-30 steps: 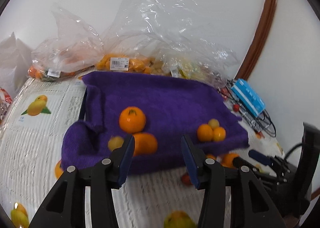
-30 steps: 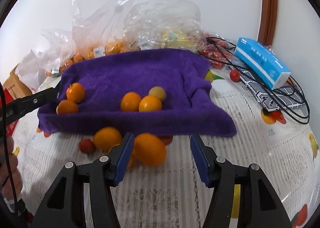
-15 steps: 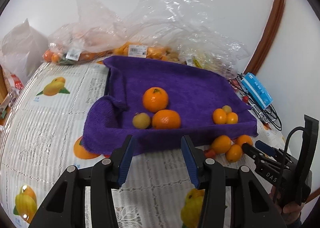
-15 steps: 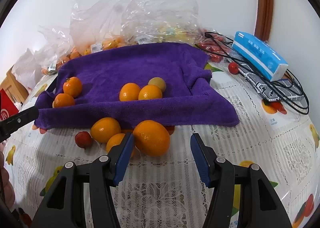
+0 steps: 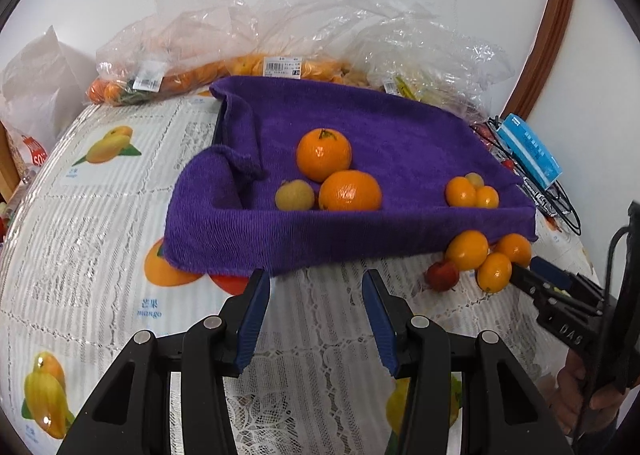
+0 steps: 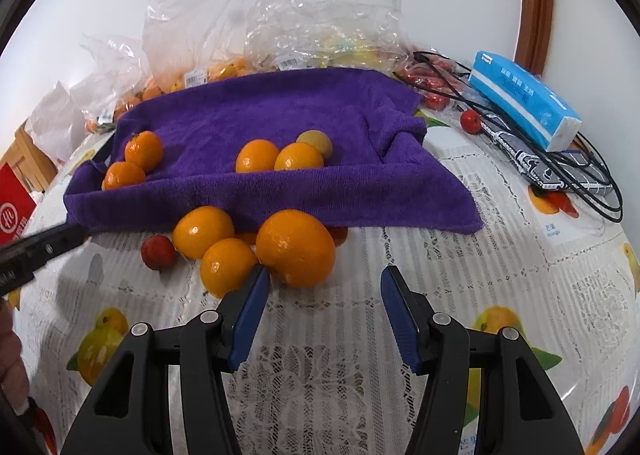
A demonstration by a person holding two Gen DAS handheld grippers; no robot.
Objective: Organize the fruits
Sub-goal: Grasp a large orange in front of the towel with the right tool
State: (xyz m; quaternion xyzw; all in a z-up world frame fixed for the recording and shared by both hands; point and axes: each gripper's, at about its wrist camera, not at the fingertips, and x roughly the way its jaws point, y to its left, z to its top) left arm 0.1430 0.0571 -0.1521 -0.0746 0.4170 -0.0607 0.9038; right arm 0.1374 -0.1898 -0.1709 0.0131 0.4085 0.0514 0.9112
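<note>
A purple towel (image 5: 400,143) lies over a tray and holds two big oranges (image 5: 324,154), a small yellowish fruit (image 5: 294,195) and a cluster of small oranges (image 5: 462,192). On the tablecloth in front of it lie three oranges (image 6: 295,247) and a small red fruit (image 6: 159,252). My left gripper (image 5: 316,283) is open and empty, short of the towel's front edge. My right gripper (image 6: 326,279) is open too, with the biggest loose orange just past its left fingertip. It also shows in the left wrist view as the right gripper (image 5: 532,273), next to the loose oranges (image 5: 467,250).
Clear plastic bags of fruit (image 5: 280,67) line the wall behind the towel. A blue tissue pack (image 6: 524,99), black cables (image 6: 580,175) and red fruits (image 6: 470,121) lie at the right. A red box (image 6: 14,207) stands at the left. The tablecloth (image 5: 100,215) is printed with fruit pictures.
My left gripper has drawn back and down from the towel, so its front edge now lies beyond the fingertips. The big loose orange now sits ahead of the right fingertips instead of between them.
</note>
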